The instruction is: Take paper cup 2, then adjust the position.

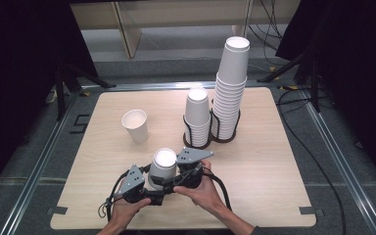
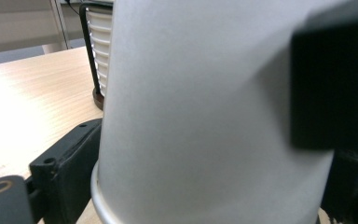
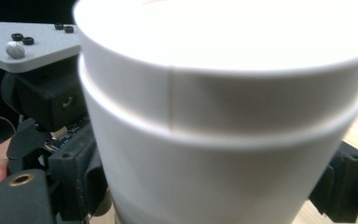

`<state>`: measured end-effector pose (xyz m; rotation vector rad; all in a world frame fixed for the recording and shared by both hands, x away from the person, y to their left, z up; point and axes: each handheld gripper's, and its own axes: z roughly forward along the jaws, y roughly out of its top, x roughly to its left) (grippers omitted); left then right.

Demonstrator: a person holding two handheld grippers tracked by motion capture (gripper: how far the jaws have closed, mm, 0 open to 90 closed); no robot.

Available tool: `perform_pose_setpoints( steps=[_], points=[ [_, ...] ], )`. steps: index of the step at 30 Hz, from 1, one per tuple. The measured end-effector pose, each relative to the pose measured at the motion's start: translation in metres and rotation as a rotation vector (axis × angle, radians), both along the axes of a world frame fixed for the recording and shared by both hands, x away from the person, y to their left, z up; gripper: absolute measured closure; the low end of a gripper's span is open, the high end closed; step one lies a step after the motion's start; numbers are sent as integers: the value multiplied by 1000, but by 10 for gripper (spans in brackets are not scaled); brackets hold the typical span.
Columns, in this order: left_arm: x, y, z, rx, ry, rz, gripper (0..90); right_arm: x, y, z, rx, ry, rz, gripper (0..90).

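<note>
A white paper cup [image 1: 163,165] stands upside down near the table's front edge, with both grippers closed in on it. My left gripper [image 1: 155,188] comes from the lower left, and its jaws press the cup's [image 2: 200,116] sides just above the rim. My right gripper [image 1: 178,172] comes from the right, its jaws on either side of the cup [image 3: 223,154]. In the right gripper view a seam shows one cup nested over another. The left gripper's grey plate [image 3: 28,44] shows beyond it.
A single upright cup [image 1: 135,125] stands left of centre. Two inverted cup stacks sit in black wire holders behind: a short stack [image 1: 197,117] and a tall stack [image 1: 230,88]. The wooden table [image 1: 274,171] has open surface to the right and far left.
</note>
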<state>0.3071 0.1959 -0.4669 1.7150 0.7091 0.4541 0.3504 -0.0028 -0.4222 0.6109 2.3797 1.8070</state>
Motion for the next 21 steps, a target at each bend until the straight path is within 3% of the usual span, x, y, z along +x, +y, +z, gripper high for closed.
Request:
perform_pose_setpoints(
  steps=[2, 4, 5, 6, 9, 10, 12, 13, 16, 21],
  points=[
    [0, 0, 0, 18, 11, 4, 75, 0, -2, 2, -2, 7, -7, 140],
    [0, 1, 0, 26, 16, 8, 79, -1, -8, 9, 41, 29, -8, 144],
    [0, 1, 0, 26, 16, 8, 80, -1, -8, 9, 41, 29, -8, 144],
    [0, 1, 0, 24, 17, 11, 80, 1, -11, 13, 39, -9, -14, 143],
    [1, 3, 1, 32, 29, 26, 82, 2, -23, 24, 56, -11, -27, 143],
    [2, 4, 0, 34, 32, 26, 83, 2, -32, 30, 58, 8, -33, 152],
    [3, 4, 0, 36, 38, 27, 84, 2, -35, 31, 54, 23, -35, 151],
    [4, 4, -1, 33, 34, 23, 84, 4, -41, 33, 50, -8, -45, 152],
    [3, 5, -1, 44, 48, 24, 87, 6, -61, 35, 64, 34, -73, 152],
    [3, 6, 0, 64, 54, 22, 88, 11, -77, 34, 46, 29, -86, 153]
  ],
)
